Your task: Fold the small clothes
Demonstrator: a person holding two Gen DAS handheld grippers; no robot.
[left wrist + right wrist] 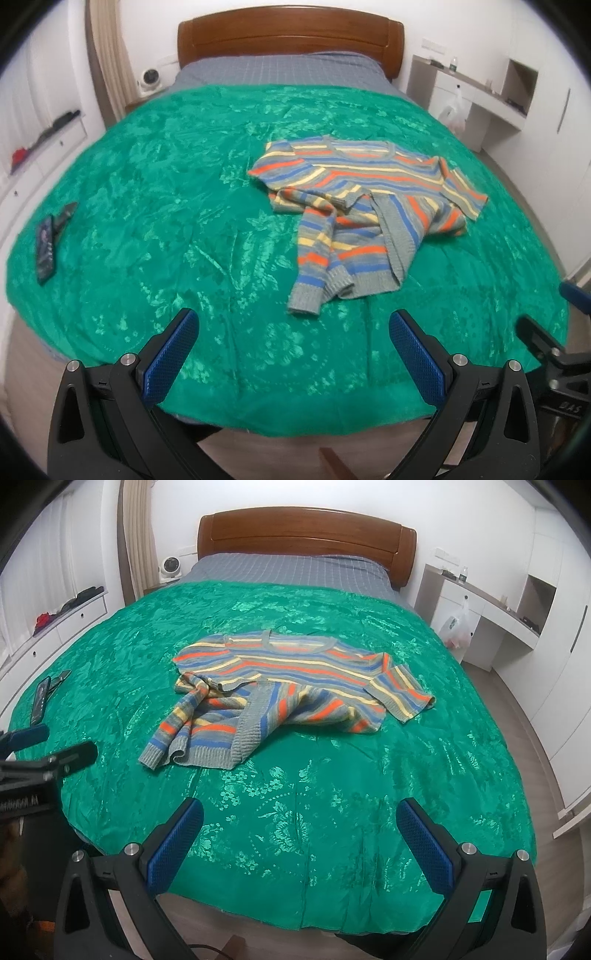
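At the far left of the bed, a dark phone (pixel 45 248) is lying on the green bedspread (pixel 147 229), well apart from everything else. Moving inward, the left gripper (pixel 293 350) is hanging over the near edge of the bed with its jaws spread wide and nothing between them. Ahead of it, toward the middle, the striped sweater (pixel 364 206) is sitting crumpled: its neckline is facing the wooden headboard (pixel 290 35), one sleeve is lying out to the right, while the other sleeve and the hem are bunching and twisting over the body. Further right, the right gripper (pixel 299 834) is likewise hovering released and empty, short of the garment. Judging from this, folding is barely starting: the sweater is needing to be spread flat first, and every fold is remaining to be made.
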